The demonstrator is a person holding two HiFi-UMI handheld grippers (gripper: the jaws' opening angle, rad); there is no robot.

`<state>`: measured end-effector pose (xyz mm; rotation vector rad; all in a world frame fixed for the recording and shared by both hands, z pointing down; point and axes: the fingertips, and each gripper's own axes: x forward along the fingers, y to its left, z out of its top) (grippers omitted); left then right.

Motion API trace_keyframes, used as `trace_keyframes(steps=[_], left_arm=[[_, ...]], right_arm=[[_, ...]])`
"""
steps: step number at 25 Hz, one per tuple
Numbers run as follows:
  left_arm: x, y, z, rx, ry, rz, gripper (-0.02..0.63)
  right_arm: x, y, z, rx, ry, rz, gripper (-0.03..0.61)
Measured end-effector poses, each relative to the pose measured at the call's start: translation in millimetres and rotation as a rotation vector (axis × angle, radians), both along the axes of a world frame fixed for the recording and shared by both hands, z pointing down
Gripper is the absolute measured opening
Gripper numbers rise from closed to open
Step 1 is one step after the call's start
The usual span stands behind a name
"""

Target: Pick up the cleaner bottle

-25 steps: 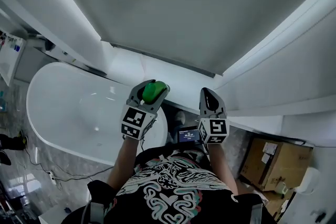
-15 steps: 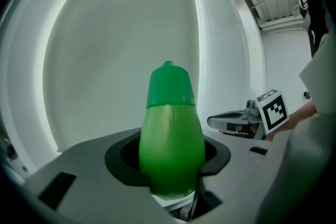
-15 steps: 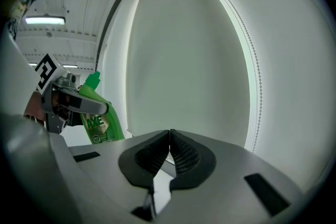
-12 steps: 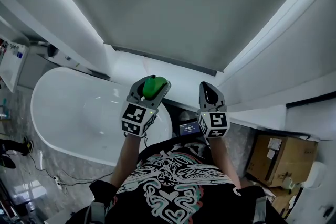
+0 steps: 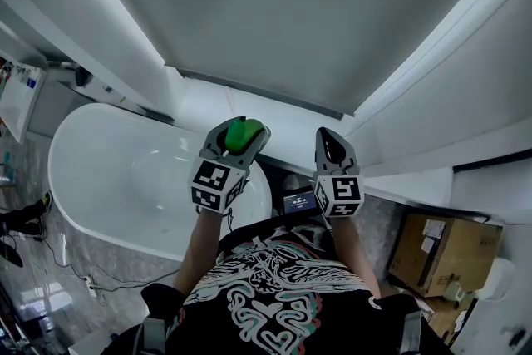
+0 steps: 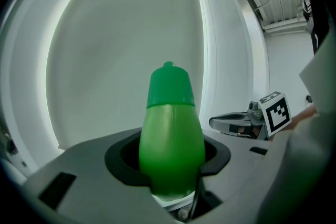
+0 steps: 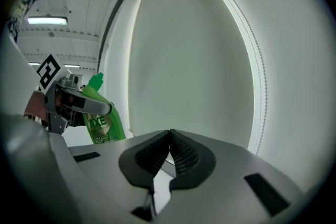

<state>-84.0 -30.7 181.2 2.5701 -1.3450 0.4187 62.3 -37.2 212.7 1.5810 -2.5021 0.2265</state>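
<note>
A green cleaner bottle (image 6: 170, 139) with a green cap stands upright between the jaws of my left gripper (image 5: 238, 135), which is shut on its body and holds it in the air. In the head view the bottle (image 5: 243, 134) shows as a green blob at the gripper's tip, above the end of the white bathtub (image 5: 125, 179). From the right gripper view the bottle (image 7: 102, 118) and the left gripper (image 7: 79, 102) appear at the left. My right gripper (image 5: 332, 147) is level beside it, shut with its pads touching and nothing between them (image 7: 169, 152).
A white window blind (image 5: 307, 12) fills the wall ahead. The bathtub lies at the lower left on a marble floor. A cardboard box (image 5: 449, 249) sits at the lower right. A small lit screen (image 5: 299, 201) shows between my arms.
The view has shifted slightly, so the bathtub sits a little differently in the frame. Both grippers keep their places, and the bottle stays held in the left one.
</note>
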Motion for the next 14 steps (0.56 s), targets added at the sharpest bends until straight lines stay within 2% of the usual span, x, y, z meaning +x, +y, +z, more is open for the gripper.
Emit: trace_keyframes(steps=[14], left_arm=[[1.1, -10.2, 3.5, -0.005, 0.005, -0.017, 0.196]], right_arm=[[5.5, -6.5, 2.2, -0.014, -0.009, -0.008, 0.025]])
